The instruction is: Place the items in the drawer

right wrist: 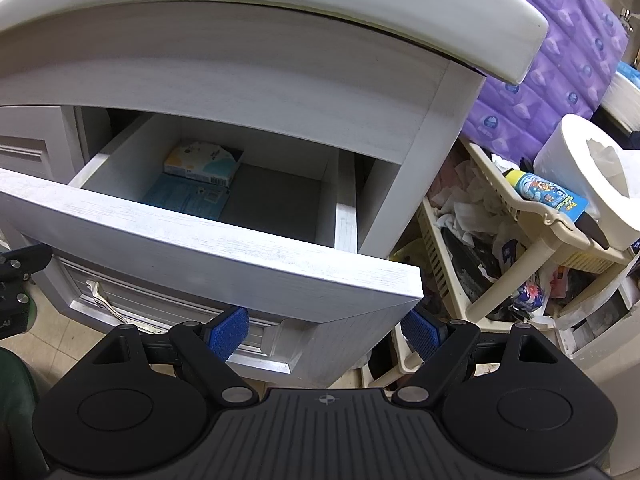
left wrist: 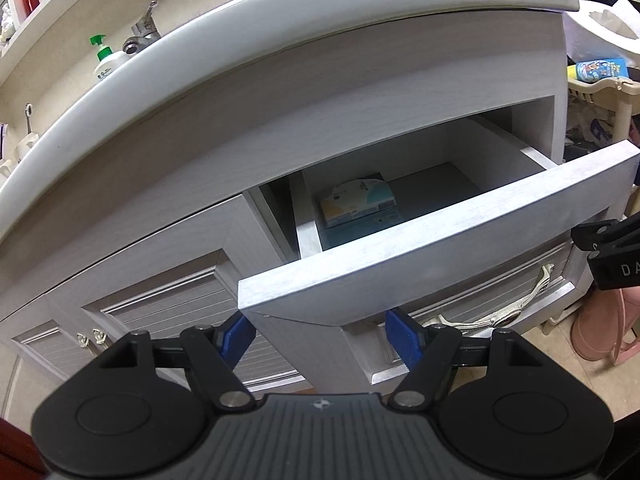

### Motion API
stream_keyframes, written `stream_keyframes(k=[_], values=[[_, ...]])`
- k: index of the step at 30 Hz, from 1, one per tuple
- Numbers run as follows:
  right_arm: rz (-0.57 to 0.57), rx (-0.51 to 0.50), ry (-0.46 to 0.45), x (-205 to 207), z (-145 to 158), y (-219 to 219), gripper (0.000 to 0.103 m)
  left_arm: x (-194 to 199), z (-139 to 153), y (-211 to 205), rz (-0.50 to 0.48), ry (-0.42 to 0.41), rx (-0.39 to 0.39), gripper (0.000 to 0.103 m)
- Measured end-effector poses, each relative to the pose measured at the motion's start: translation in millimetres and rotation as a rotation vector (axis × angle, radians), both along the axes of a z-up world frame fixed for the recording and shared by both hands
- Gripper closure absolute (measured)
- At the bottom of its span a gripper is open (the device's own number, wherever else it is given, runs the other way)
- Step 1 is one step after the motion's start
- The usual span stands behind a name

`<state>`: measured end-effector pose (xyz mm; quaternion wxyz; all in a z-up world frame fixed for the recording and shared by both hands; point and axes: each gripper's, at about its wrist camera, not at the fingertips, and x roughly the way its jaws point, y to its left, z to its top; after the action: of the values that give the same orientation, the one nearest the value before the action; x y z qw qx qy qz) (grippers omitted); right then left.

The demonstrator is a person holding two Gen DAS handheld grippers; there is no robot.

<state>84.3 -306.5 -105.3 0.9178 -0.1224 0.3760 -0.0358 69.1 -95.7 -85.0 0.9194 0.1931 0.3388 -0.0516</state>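
Drawer (right wrist: 224,248) of the whitewashed vanity cabinet (left wrist: 360,92) is pulled out, and inside it a tissue pack (right wrist: 202,163) sits at the back-left corner, resting partly on a flat blue packet (right wrist: 186,199) on the drawer floor; rest of the floor is bare. Left gripper (left wrist: 322,334) hangs in front of and below the drawer's left front corner, jaws spread wide, blue pads (left wrist: 236,336) holding nothing. Right gripper (right wrist: 326,334) sits below the drawer's right front corner, jaws likewise wide apart and empty, beige laundry basket (right wrist: 532,216) off to the drawer's right
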Motion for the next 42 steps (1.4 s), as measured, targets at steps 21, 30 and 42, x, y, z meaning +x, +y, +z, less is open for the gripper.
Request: stream_keyframes(k=[21, 30, 42], values=[[0.008, 0.114, -0.023, -22, 10, -10, 0.031, 20, -5, -5, 0.051, -0.012, -0.001, 0.018], [0.069, 0.159, 0.011, -31, 8, 9, 0.05, 20, -4, -3, 0.055, -0.008, -0.017, 0.018], [0.031, 0.246, 0.035, -15, 6, 12, 0.05, 17, -1, 5, 0.059, -0.024, -0.019, 0.019]])
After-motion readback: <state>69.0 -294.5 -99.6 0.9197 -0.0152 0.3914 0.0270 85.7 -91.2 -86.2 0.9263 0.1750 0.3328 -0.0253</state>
